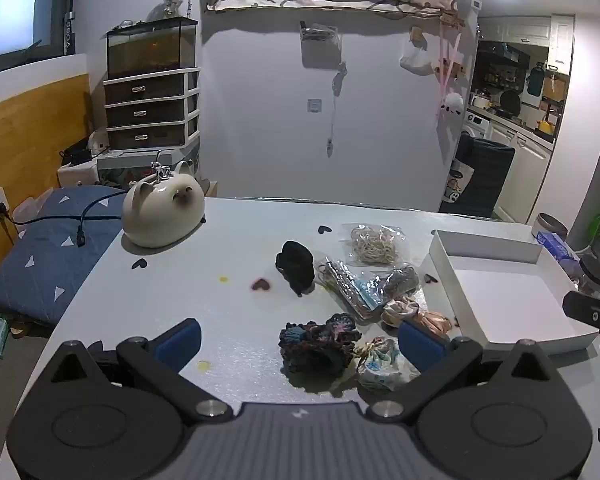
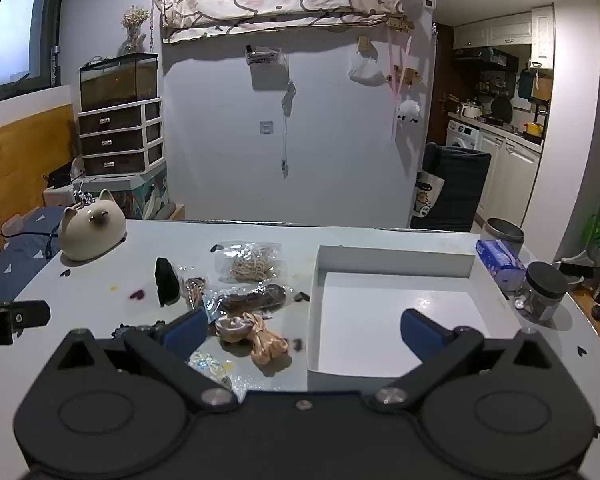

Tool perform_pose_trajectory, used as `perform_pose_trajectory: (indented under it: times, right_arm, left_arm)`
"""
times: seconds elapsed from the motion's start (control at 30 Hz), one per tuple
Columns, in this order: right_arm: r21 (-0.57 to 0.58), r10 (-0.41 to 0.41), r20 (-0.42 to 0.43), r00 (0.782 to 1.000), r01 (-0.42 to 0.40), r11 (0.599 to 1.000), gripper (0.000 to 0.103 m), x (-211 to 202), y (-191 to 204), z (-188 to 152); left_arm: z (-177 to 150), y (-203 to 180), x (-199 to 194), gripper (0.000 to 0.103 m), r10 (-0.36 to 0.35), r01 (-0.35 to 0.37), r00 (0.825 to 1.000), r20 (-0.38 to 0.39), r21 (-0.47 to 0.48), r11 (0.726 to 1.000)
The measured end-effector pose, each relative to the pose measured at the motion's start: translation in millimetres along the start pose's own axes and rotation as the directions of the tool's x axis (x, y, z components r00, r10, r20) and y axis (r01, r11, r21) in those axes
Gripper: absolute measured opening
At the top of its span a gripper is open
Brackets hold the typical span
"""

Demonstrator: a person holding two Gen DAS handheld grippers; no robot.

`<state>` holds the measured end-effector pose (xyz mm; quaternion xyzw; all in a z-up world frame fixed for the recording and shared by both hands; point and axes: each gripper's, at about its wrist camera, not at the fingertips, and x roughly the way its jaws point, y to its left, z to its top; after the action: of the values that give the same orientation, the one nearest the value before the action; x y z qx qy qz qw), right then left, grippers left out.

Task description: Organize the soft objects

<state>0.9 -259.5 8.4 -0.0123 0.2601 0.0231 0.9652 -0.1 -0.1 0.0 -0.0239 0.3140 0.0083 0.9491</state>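
Several soft items lie on the white table. A dark crocheted scrunchie (image 1: 318, 344) sits between the open fingers of my left gripper (image 1: 300, 344), beside a pale floral scrunchie (image 1: 382, 364). A pink satin scrunchie (image 1: 410, 312) (image 2: 252, 334), a black fuzzy one (image 1: 296, 266) (image 2: 167, 282) and clear bags of hair ties (image 1: 374, 244) (image 2: 252, 266) lie beyond. An empty white box (image 1: 496, 264) (image 2: 396, 258) stands at the right. My right gripper (image 2: 302, 334) is open and empty, straddling the box's left wall.
A cream cat-shaped ceramic pot (image 1: 162, 210) (image 2: 92, 230) stands at the table's far left. A blue packet (image 2: 500, 262), a metal tin (image 2: 504, 232) and a black-lidded jar (image 2: 542, 290) stand right of the box. A blue cushion (image 1: 48, 248) lies beyond the left edge.
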Motion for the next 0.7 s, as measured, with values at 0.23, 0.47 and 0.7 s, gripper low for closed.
perform_pose_trajectory:
  times: [0.23,0.47,0.7]
  right_arm:
    - [0.009,0.009,0.000,1.000,-0.009,1.000,0.103,-0.2,-0.3,-0.1]
    - [0.009,0.007,0.000,1.000,-0.007,1.000,0.103,-0.3,-0.3,-0.2]
    - [0.009,0.005,-0.001,1.000,-0.005,1.000,0.103,-0.7,0.0,0.4]
  left_arm:
    - [-0.7,-0.8,-0.6,0.103,0.002,-0.002,1.000,0.002,0.003,1.000]
    - [0.1,-1.0,-0.4,0.103,0.002,-0.002,1.000,0.001,-0.001,1.000]
    - [0.0,0.1,-0.1,0.103,-0.005,0.005,1.000,0.001,-0.001,1.000]
